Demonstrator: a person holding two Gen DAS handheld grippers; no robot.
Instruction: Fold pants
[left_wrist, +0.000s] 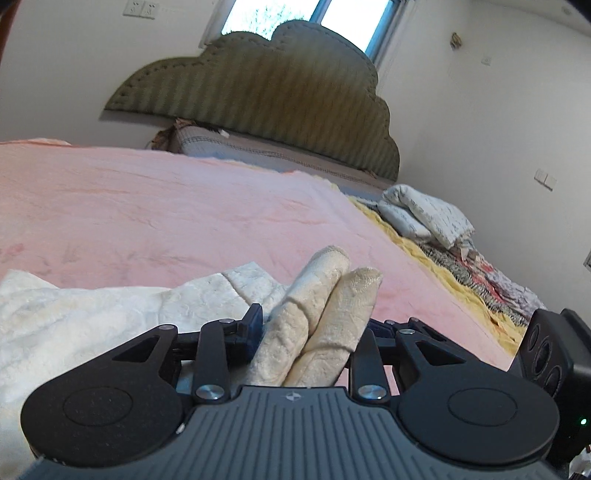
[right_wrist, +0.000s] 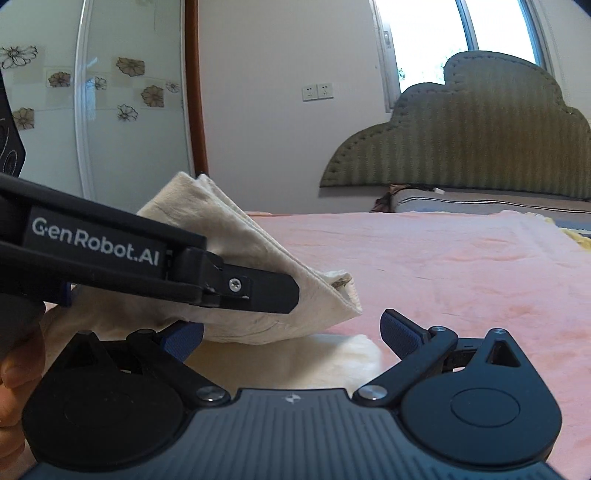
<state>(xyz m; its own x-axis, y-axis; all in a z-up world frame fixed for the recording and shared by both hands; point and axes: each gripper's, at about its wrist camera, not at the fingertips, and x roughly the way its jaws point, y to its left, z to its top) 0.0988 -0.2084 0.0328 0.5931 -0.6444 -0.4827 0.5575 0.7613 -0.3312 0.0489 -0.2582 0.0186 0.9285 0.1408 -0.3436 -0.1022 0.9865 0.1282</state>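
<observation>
Both layers of pants (left_wrist: 321, 317) may slip from the left claw (left_wrist: 314, 328) pinching them, since the right claw (right_wrist: 291, 332) gapes empty.

Pink blanket (left_wrist: 184, 206) ahead of both grippers: broad bare stretch running to headboard (left_wrist: 266, 96).

Right gripper (right_wrist: 291, 332) fingers spread wide, gap between them unblocked; left gripper (right_wrist: 258, 291) crosses just above its left finger, holding lifted pants (right_wrist: 236, 258).

Bedding pile (left_wrist: 428, 218) lines bed's right edge, possibly crowding that side.

Wall behind headboard closes far end.
</observation>
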